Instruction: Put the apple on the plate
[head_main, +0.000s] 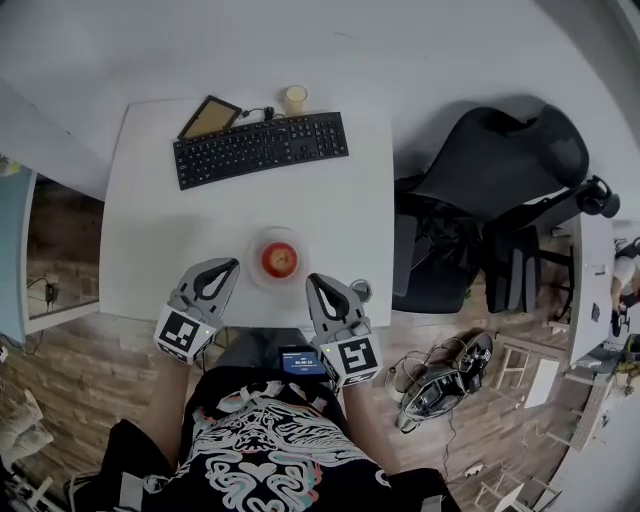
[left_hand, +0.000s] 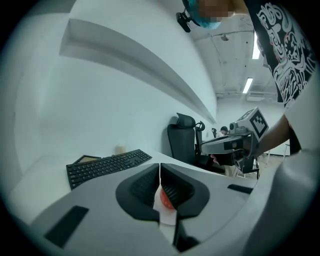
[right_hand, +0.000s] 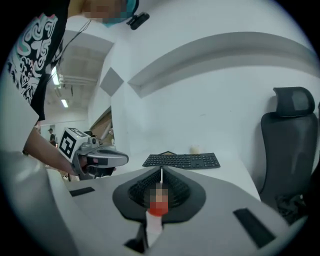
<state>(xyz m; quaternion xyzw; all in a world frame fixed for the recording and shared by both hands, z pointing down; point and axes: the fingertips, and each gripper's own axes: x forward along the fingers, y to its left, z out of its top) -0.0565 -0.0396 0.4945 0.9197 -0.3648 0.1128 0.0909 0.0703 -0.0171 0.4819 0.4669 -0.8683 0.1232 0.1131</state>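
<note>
Left gripper (head_main: 228, 266), right gripper (head_main: 313, 282): jaws pressed together, empty; held side by side, tips pointing far, converging slightly.

The apple (head_main: 280, 259) sits on the plate (head_main: 257, 276), which lies on the table (head_main: 150, 230) between the left gripper (head_main: 228, 266) and the right gripper (head_main: 313, 281), ahead of both tips and touching neither. Farther ahead lies the keyboard (head_main: 262, 148), with a tablet (head_main: 209, 117) behind its left end and a cup (head_main: 294, 99) behind its right half. A chair (head_main: 500, 180) stands off the table, right of the right gripper.
</note>
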